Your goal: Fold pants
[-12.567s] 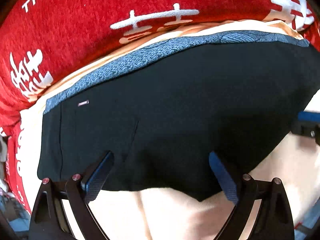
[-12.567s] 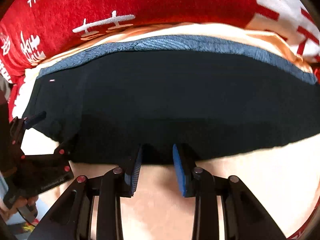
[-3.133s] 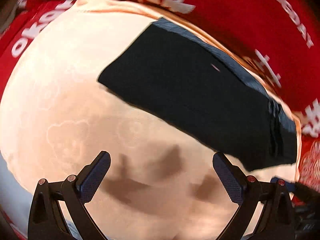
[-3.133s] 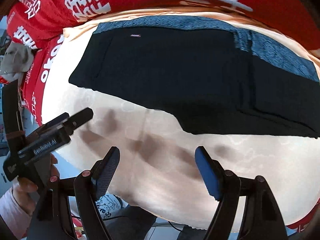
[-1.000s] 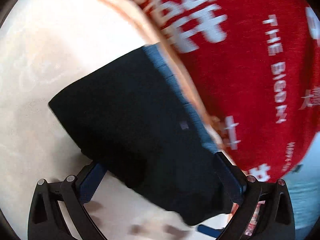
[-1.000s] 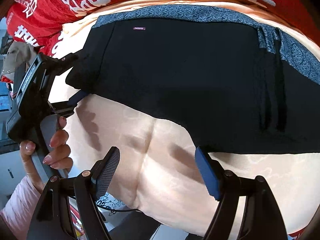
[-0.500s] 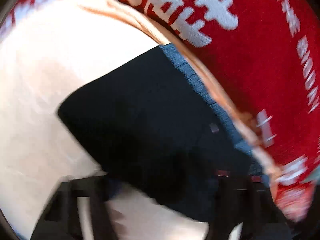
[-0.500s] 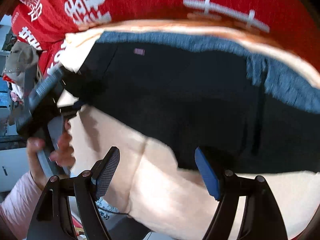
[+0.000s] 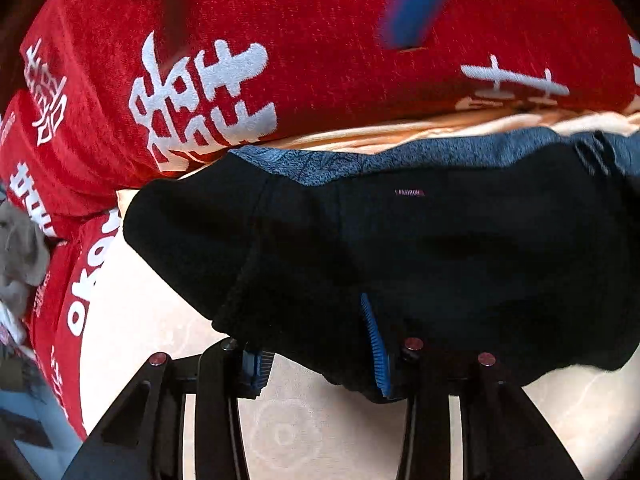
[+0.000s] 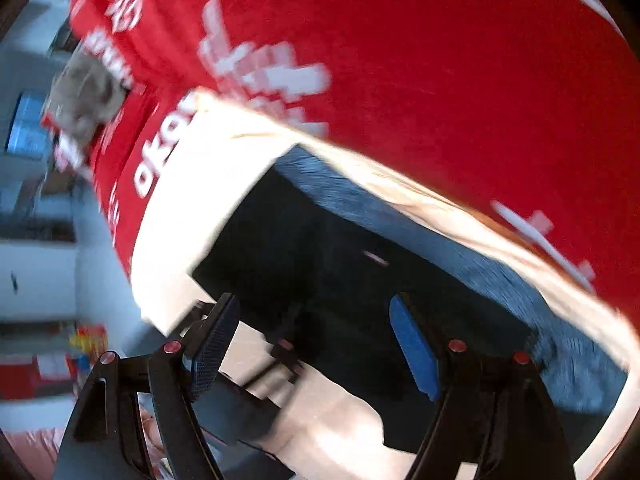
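The black pants (image 9: 460,256) with a blue-grey waistband (image 9: 420,152) lie folded on a cream cloth. My left gripper (image 9: 316,344) is narrowed on the pants' near left edge, and black fabric fills the gap between its blue pads. In the right wrist view, which is blurred, the pants (image 10: 340,264) lie ahead. My right gripper (image 10: 316,344) is open, its blue right pad (image 10: 416,352) over the black fabric. The left gripper shows dimly under it.
A red blanket (image 9: 360,40) with white characters lies behind the pants. The cream cloth (image 9: 168,320) covers the surface. A grey garment (image 9: 20,248) sits at the far left. The surface edge and room clutter (image 10: 36,240) show left in the right wrist view.
My left gripper has closed from wide open onto the pants' left edge. My right gripper has swung left and closer over the pants, still open.
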Demonstrator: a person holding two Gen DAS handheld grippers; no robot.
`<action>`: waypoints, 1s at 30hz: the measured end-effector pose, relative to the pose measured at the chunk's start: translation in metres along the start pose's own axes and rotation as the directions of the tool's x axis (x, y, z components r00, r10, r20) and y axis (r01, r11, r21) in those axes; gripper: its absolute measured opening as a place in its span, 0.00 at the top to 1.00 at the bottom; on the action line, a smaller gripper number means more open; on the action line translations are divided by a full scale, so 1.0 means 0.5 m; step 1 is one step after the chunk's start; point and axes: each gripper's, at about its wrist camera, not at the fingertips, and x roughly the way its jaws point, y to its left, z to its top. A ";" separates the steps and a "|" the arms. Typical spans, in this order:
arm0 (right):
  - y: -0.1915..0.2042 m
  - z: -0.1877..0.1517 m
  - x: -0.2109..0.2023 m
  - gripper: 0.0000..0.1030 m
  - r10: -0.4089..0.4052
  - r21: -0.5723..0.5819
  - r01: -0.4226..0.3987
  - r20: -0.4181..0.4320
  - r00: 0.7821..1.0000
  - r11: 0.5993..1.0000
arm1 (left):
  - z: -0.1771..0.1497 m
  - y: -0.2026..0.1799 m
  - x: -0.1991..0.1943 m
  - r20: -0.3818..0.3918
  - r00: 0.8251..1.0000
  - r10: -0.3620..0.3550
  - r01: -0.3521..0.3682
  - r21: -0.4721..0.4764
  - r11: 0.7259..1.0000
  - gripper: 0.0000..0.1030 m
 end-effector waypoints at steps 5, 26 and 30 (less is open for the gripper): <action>0.079 0.054 0.095 0.22 0.013 -0.089 -0.025 -0.131 0.991 0.996 | -0.004 -0.028 -0.003 0.036 0.999 0.033 -0.036 0.087 0.996 0.60; 0.014 0.012 0.063 0.82 0.139 -0.017 -0.141 -0.098 0.985 0.990 | 0.064 -0.050 -0.171 0.145 0.987 -0.070 0.054 0.108 0.993 0.60; -0.041 -0.063 -0.041 0.82 0.221 0.029 -0.222 0.050 0.974 0.975 | 0.118 -0.105 -0.242 0.182 0.974 -0.135 0.115 0.119 0.986 0.60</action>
